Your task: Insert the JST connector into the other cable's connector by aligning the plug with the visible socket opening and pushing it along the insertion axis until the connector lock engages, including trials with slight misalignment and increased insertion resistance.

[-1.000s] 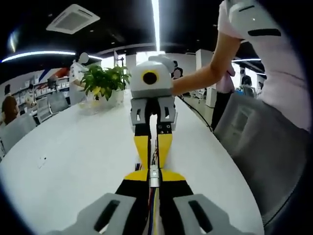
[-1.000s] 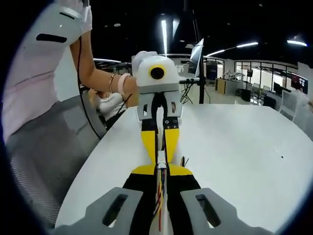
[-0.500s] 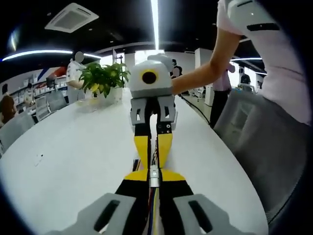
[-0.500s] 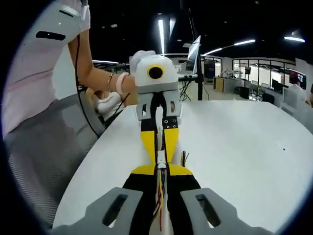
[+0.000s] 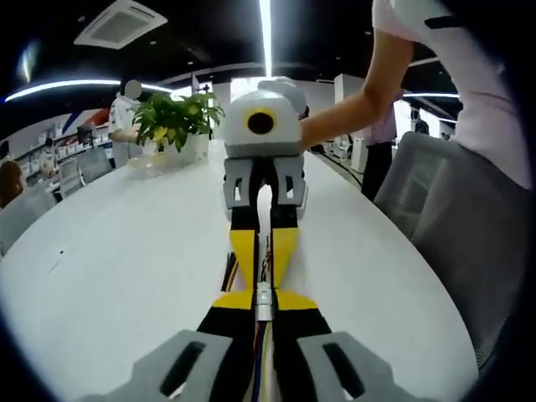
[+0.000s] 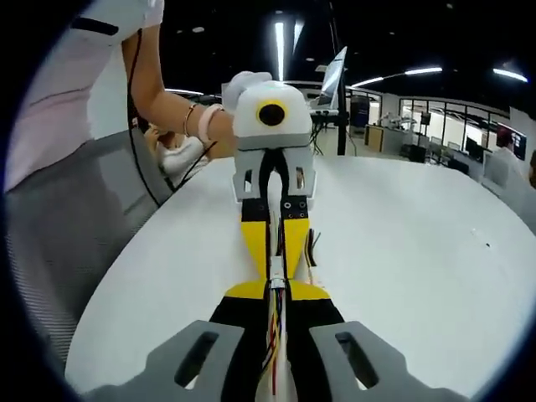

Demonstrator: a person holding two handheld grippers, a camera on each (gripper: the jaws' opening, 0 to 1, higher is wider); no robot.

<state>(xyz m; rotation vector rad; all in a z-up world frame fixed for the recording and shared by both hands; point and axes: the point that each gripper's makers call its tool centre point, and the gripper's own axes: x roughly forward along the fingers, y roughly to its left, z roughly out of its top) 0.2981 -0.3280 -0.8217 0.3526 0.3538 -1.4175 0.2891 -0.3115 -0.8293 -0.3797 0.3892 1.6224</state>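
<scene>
My two grippers meet tip to tip above the white table (image 5: 126, 251). In the left gripper view my left gripper (image 5: 264, 306) is shut on a small white JST connector (image 5: 264, 295), and its coloured wires (image 5: 260, 356) run back between the jaws. The right gripper (image 5: 263, 276) faces it with its yellow fingers (image 5: 243, 251) closed on the mating cable end. In the right gripper view my right gripper (image 6: 276, 295) grips the white connector (image 6: 276, 281) with red and yellow wires (image 6: 274, 339). The left gripper (image 6: 275, 266) presses against it from ahead. The connector ends touch; I cannot tell whether the lock is engaged.
A potted plant (image 5: 173, 126) stands at the far end of the table. A grey chair (image 5: 427, 197) and a person's arm (image 5: 360, 113) are beside the table edge. Loose wire ends (image 5: 229, 270) lie under the grippers. A stand with a screen (image 6: 337, 92) rises behind.
Both views have tipped slightly so more tabletop shows. The grippers stay tip to tip on the connectors, and the opposite gripper looks a little nearer.
</scene>
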